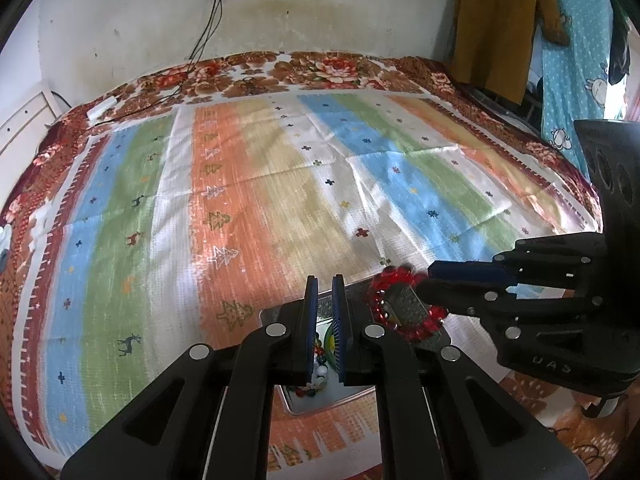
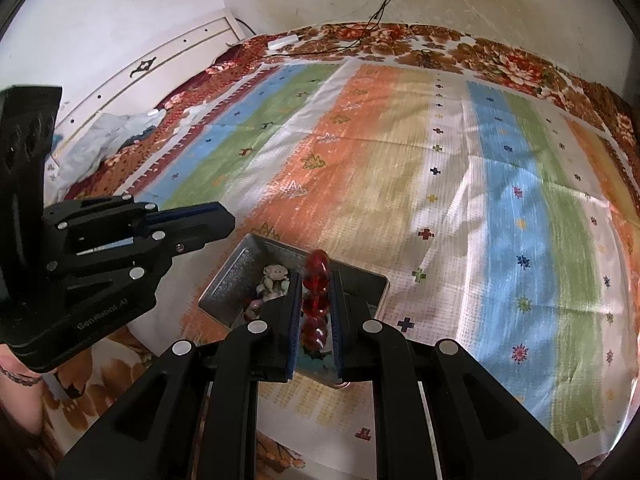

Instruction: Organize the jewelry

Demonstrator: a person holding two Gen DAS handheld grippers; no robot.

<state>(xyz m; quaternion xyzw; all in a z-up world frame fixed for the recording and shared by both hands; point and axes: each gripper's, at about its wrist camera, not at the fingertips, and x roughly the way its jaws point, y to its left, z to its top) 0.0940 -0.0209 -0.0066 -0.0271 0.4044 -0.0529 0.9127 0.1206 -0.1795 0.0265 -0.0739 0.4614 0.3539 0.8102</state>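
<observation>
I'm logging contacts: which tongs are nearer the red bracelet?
Right. The right tongs are shut on the red bracelet over the tin; the left tongs hang beside it, nearly closed, holding nothing.

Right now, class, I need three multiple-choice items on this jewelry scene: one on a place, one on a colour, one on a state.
1. Where does the metal tin sit?
A. on the striped cloth
B. on a shelf
C. on the floor

2. What colour is the bead bracelet?
A. green
B. red
C. white

3. What is the state of the right gripper?
A. wide open and empty
B. shut on the bead bracelet
C. out of view

Answers:
1 A, the striped cloth shows all round the tin.
2 B, its beads look clear red in both views.
3 B, its fingers press the beads from both sides above the tin.
</observation>
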